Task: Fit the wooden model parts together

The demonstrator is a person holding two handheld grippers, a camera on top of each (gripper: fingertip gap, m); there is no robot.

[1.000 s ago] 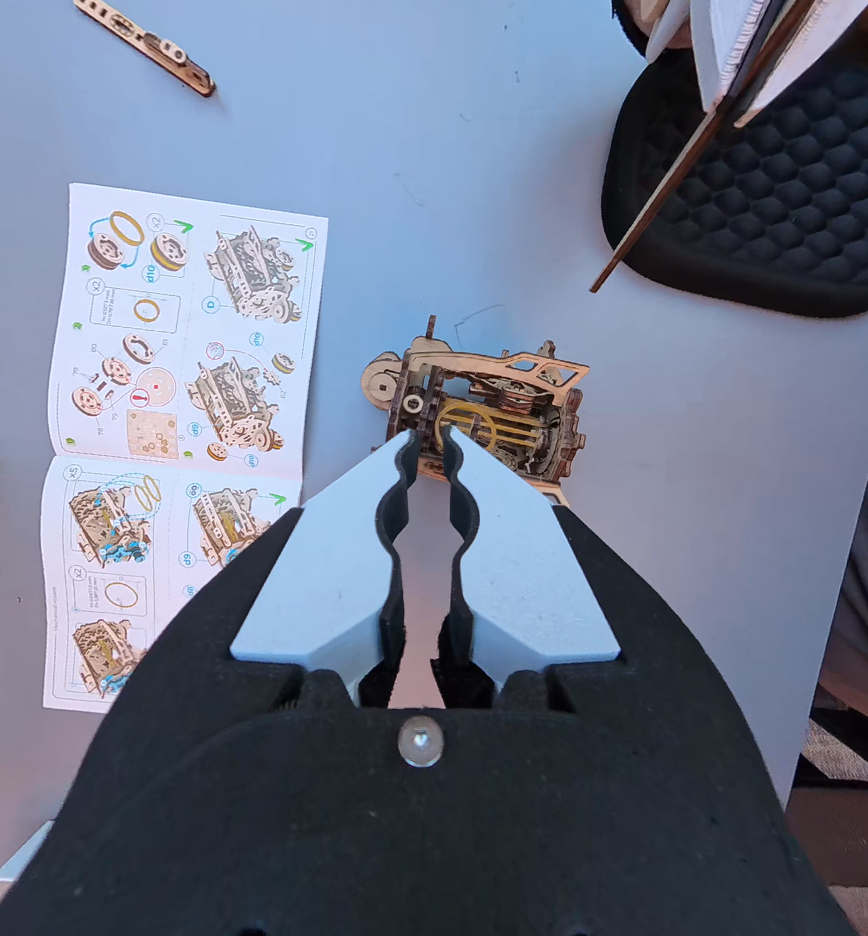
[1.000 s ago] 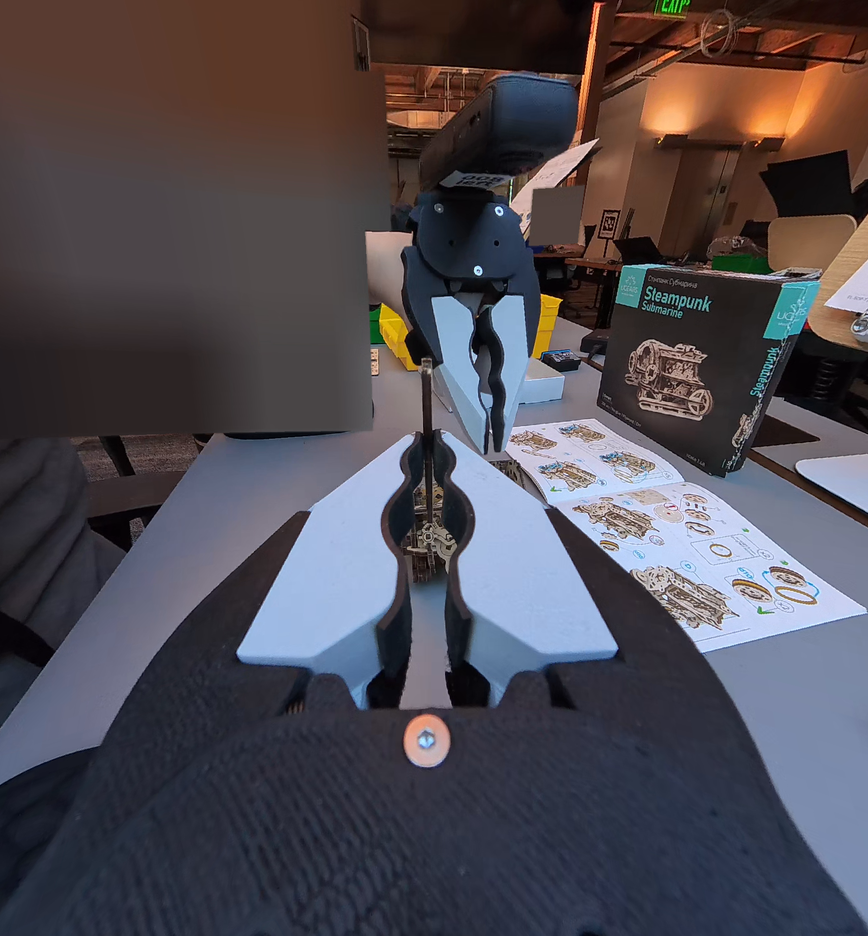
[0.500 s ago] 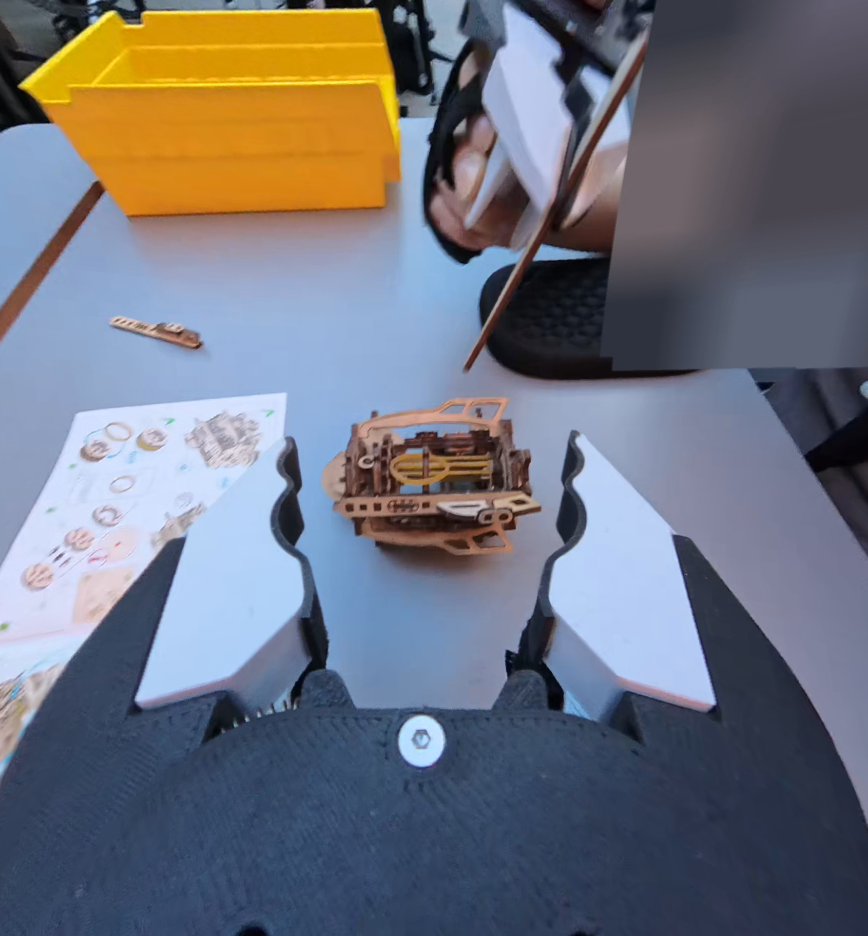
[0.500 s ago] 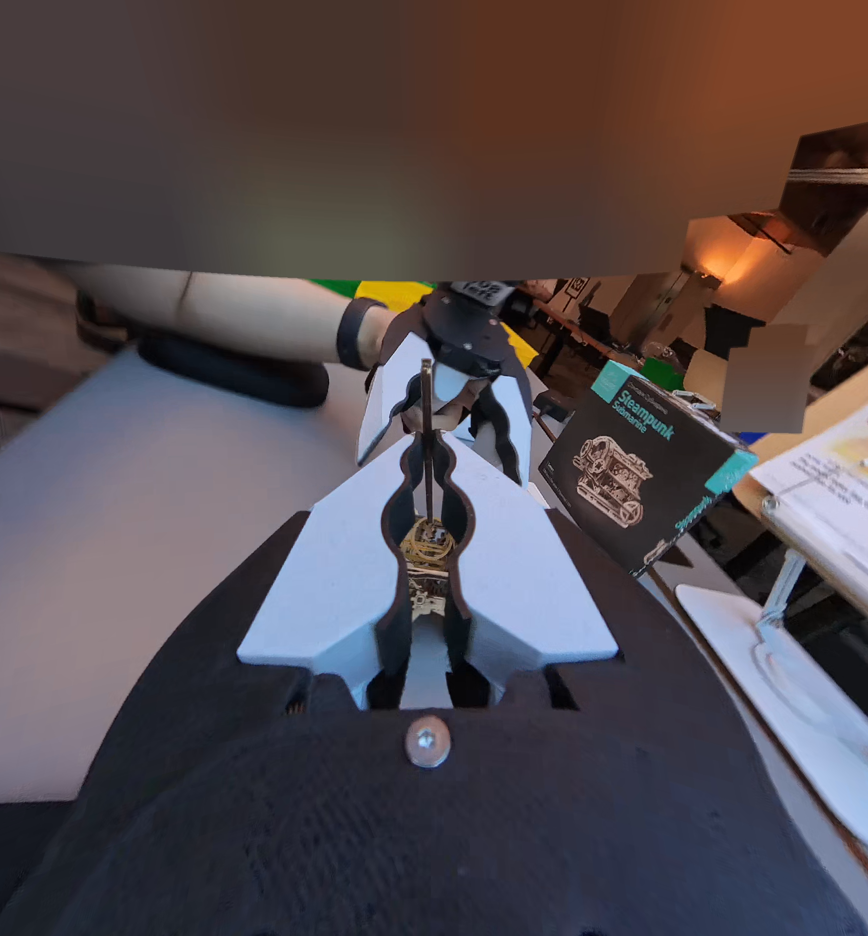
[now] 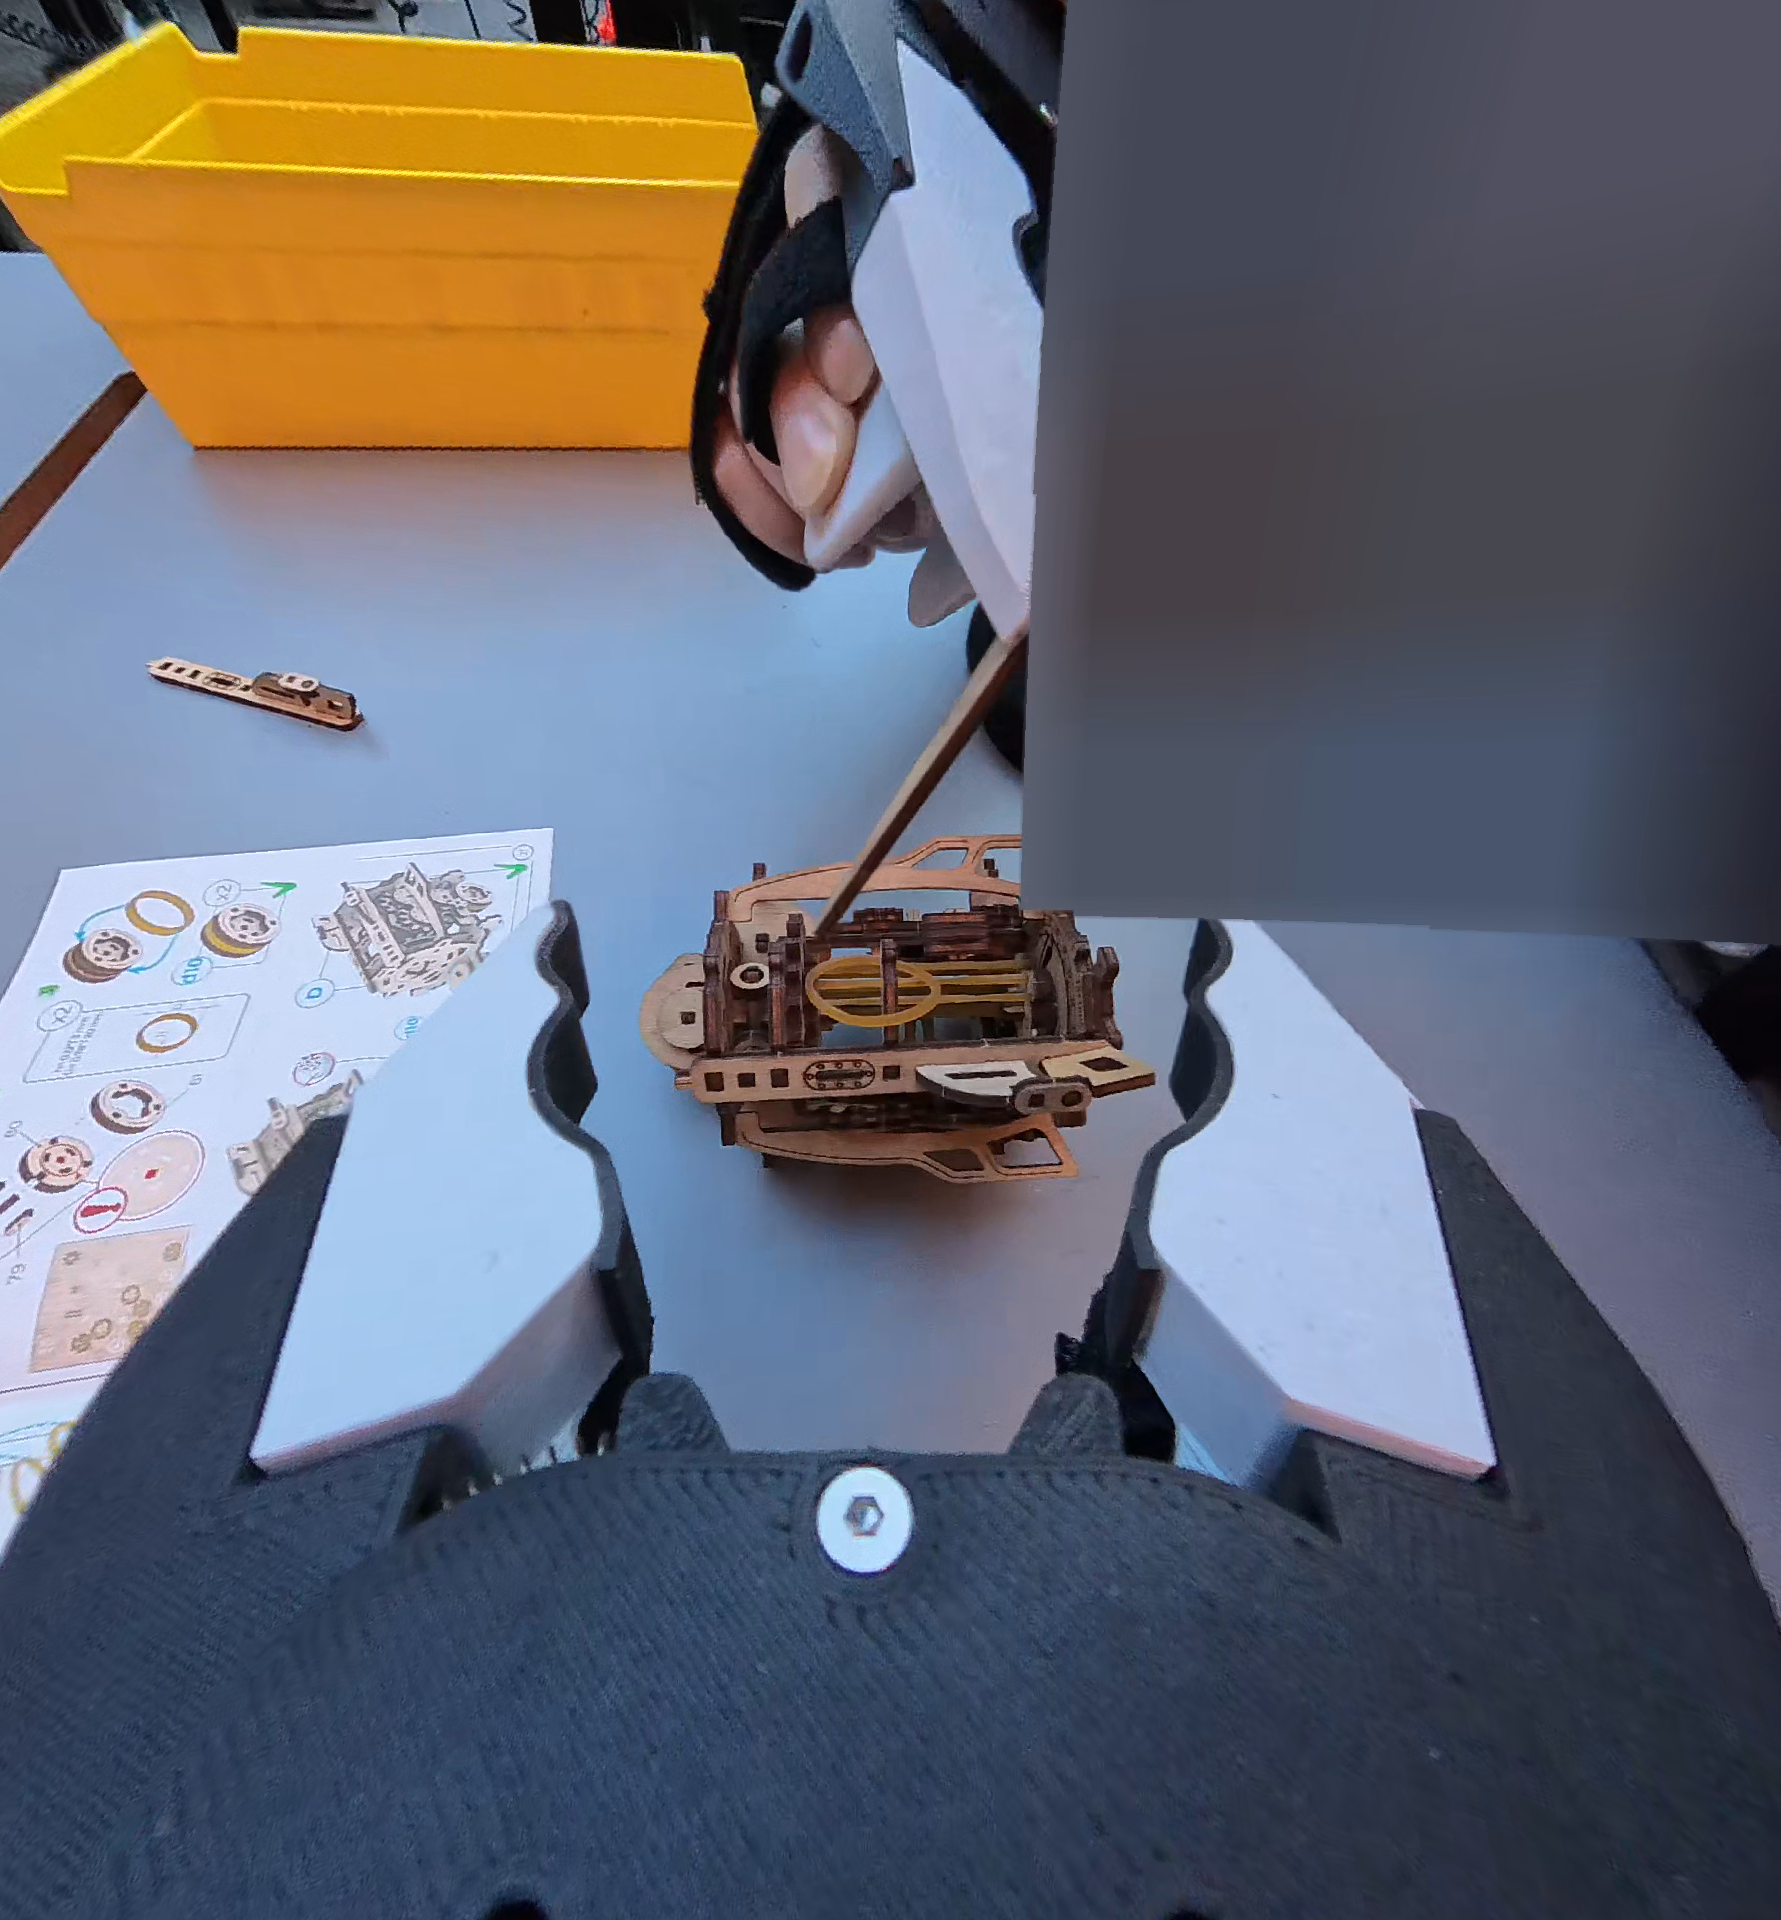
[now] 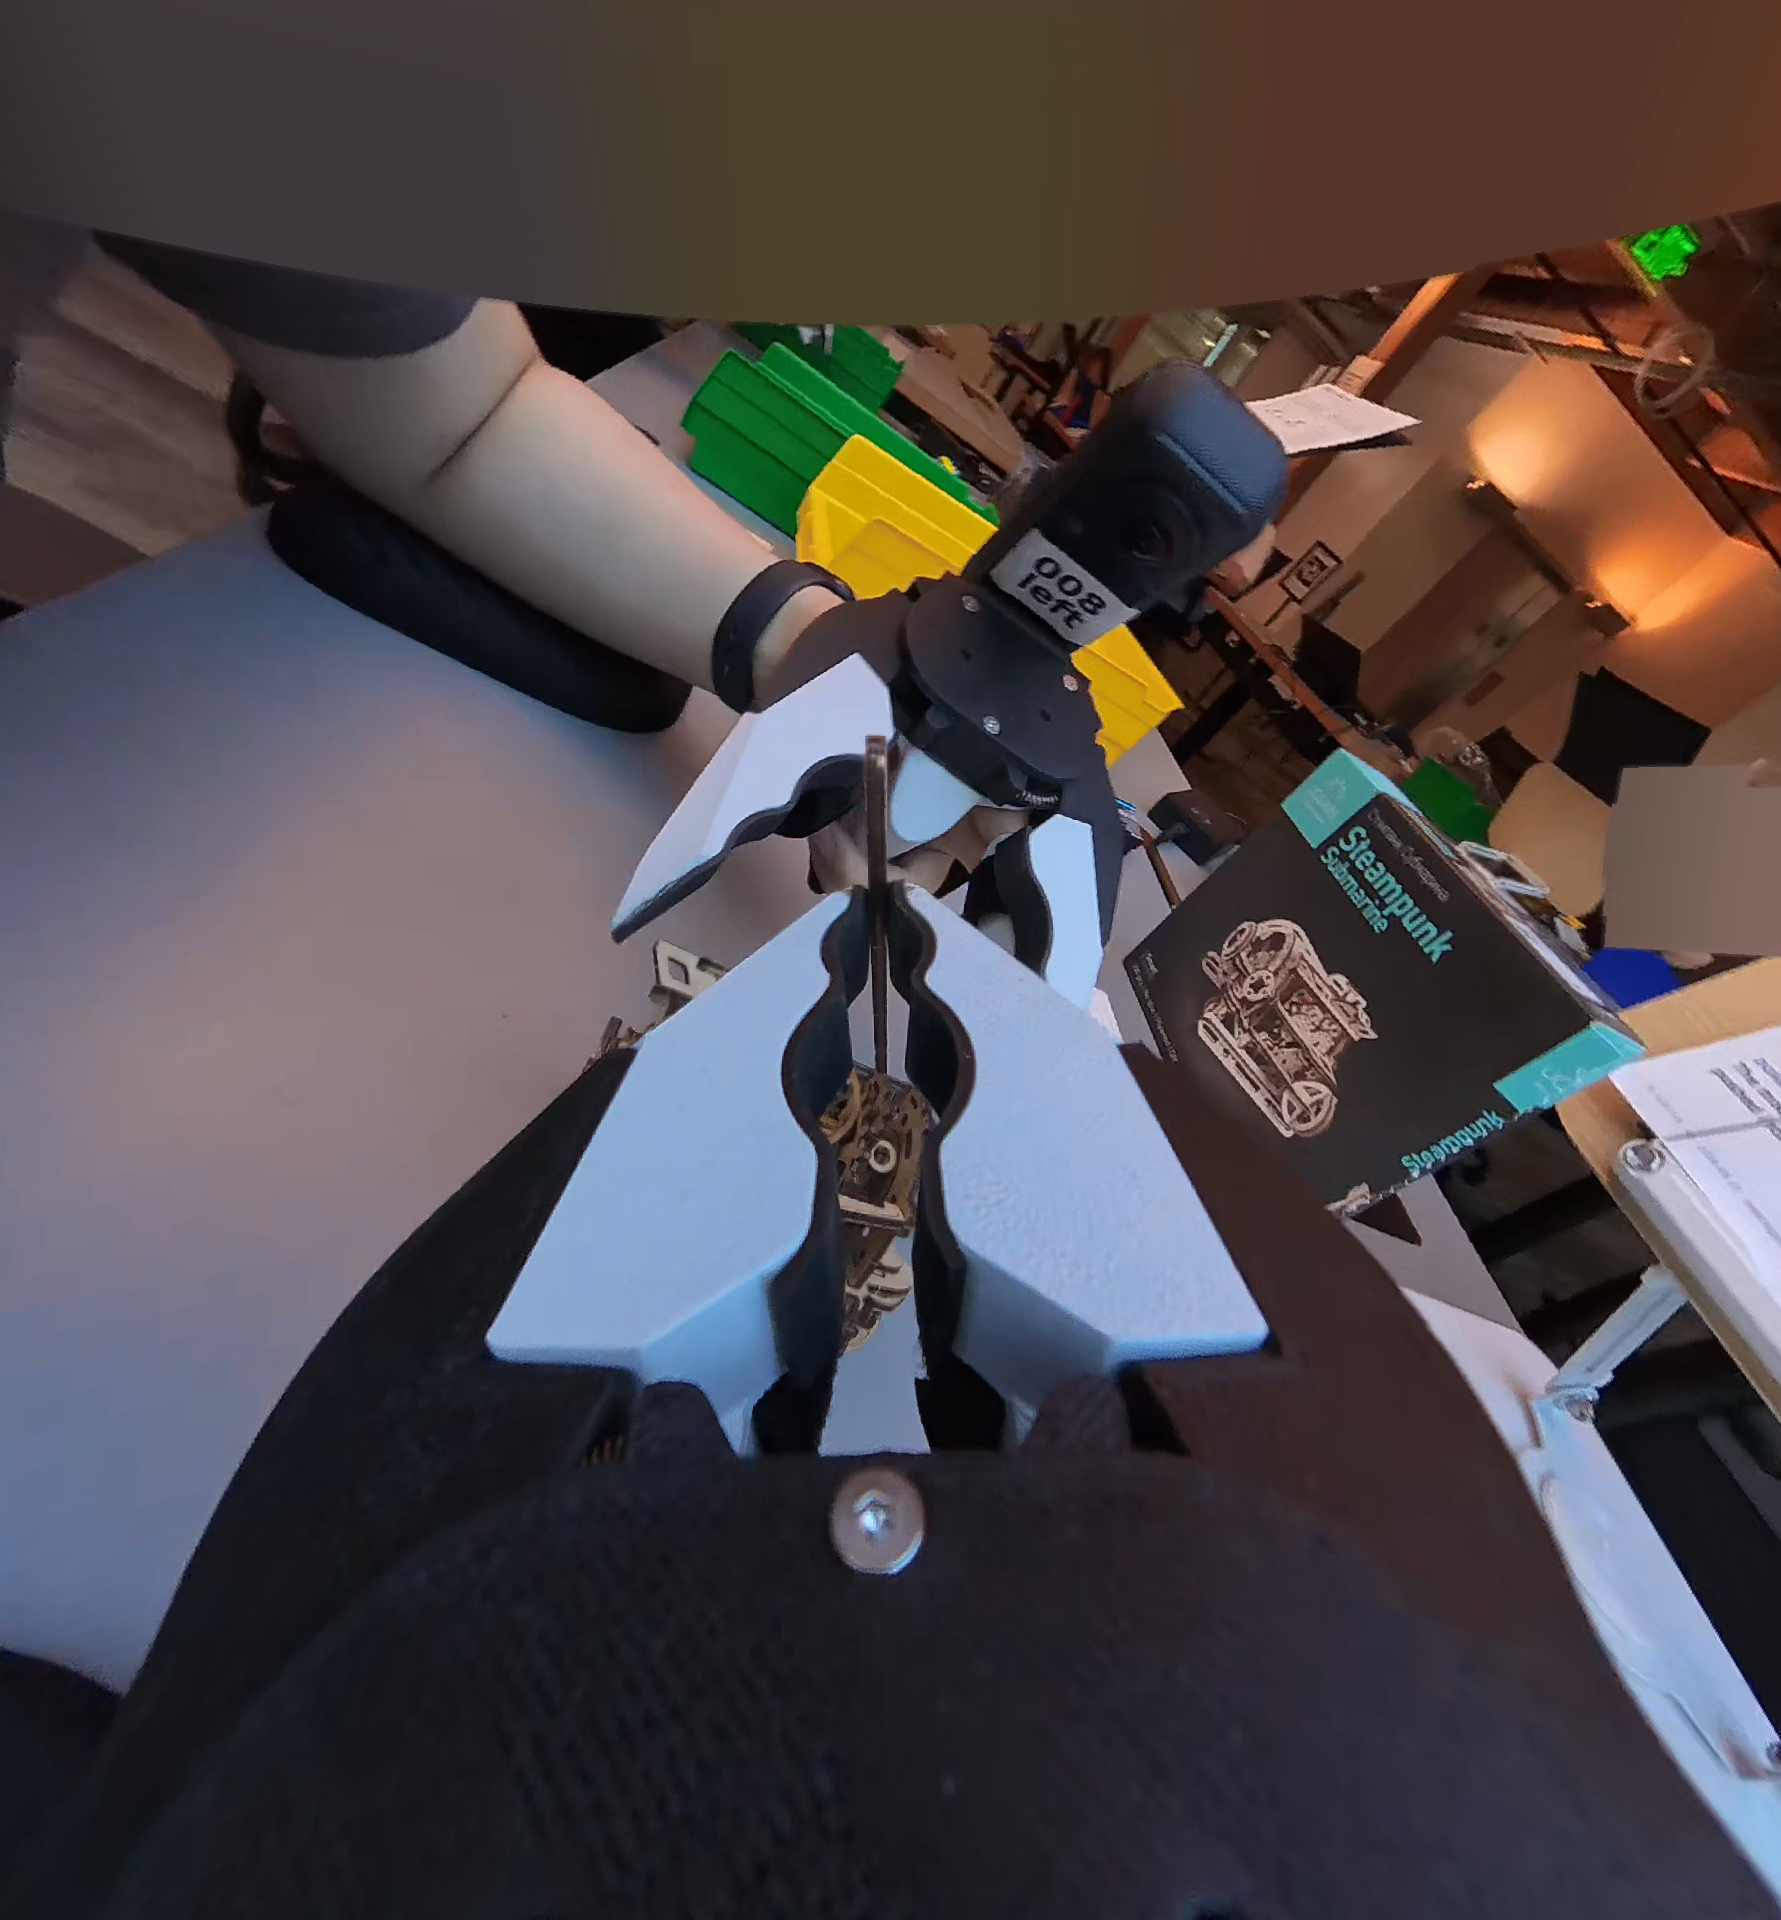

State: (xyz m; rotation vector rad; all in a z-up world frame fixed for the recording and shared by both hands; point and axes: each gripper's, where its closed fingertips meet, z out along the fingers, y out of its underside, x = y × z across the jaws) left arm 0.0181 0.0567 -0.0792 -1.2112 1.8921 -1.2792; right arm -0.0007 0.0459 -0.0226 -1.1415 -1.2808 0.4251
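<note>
A partly built wooden model [image 5: 896,1039] with a yellow rubber band sits on the grey table [image 5: 553,623]. My left gripper [image 5: 881,940] is open and empty, with one finger on each side of the model and neither touching it. My right gripper [image 6: 870,904] is shut on a thin wooden stick [image 6: 875,831]. In the left wrist view the right gripper [image 5: 927,343] comes down from above, and the stick [image 5: 917,790] slants down with its tip at the model's top frame. In the right wrist view the model [image 6: 875,1153] shows through the gap between the fingers.
A yellow bin [image 5: 398,260] stands at the back. An instruction sheet [image 5: 190,1039] lies to the left, with a loose wooden strip [image 5: 257,691] beyond it. The black kit box [image 6: 1364,997], a paper holder [image 6: 1748,1143], green bins [image 6: 782,416], a black pad [image 6: 470,613] and a person's forearm [image 6: 553,499] are around. The tips of one gripper are about 5 centimetres away from the tips of the other.
My left gripper went from nearly shut above the model to wide open, and lowered to straddle it. My right gripper brought the stick down until its tip reached the model.
</note>
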